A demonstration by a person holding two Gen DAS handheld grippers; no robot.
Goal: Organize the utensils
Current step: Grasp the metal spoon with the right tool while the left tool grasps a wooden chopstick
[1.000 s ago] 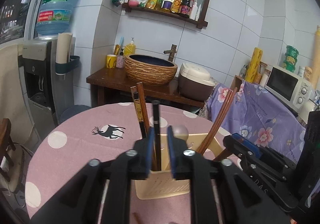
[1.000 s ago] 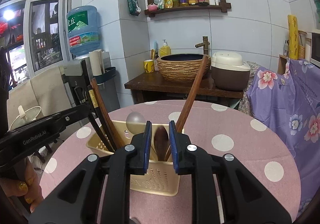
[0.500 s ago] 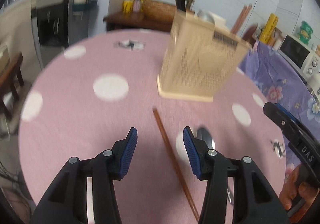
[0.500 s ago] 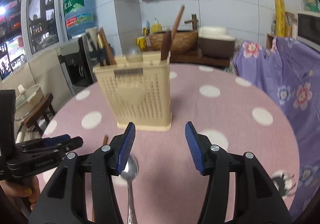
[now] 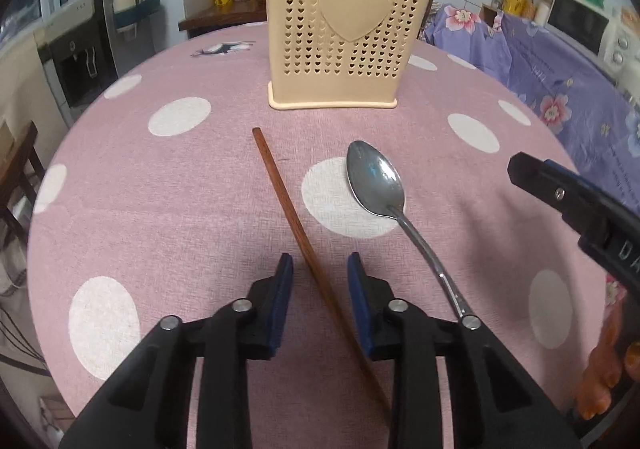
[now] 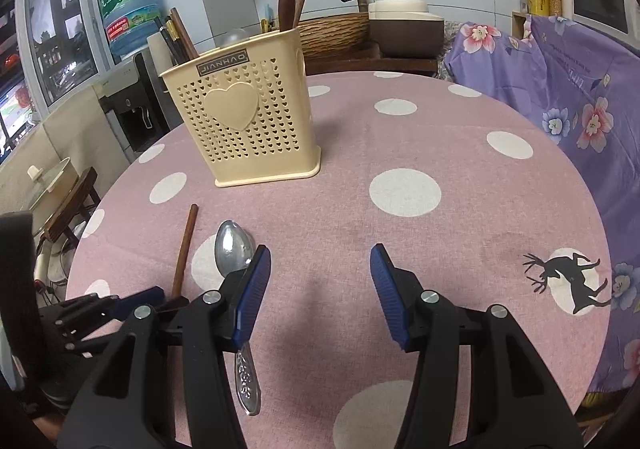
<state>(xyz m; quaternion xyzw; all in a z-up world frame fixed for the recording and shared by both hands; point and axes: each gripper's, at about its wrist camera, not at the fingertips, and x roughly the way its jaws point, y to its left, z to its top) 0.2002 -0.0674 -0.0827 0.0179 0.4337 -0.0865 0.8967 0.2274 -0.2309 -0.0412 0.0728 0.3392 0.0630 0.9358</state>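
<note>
Both hand-held grippers have dropped lower and closer to the bench than half a second ago, and the left hand-held gripper (image 5: 316,263) now straddles the long brown wooden chopstick (image 5: 285,195) with its blue pads released on either side, gripping nothing yet. The right hand-held gripper (image 6: 319,263) is spread wide and empty, its left pad just over the shiny metal spoon (image 6: 233,247), whose handle runs back under that finger.

From where I stand, the risk is plain: the chopstick lies at a slant across the left jaws, so a squeeze could roll it or pinch it off-centre and let it swing. The right one sits to the side of the spoon, not around it, and could nudge the bowl across the pink polka-dot tablecloth on the bench (image 6: 404,191).

Further back stands the beige perforated plastic utensil holder with a raised heart (image 5: 346,25), already carrying chopsticks and wooden utensils. Its dark nameplate reads "JIANHAO". Stamped lettering on the spoon handle is too small to read. Beyond, the blue water-cooler bottle (image 6: 127,5) bears Chinese characters on a green label.
</note>
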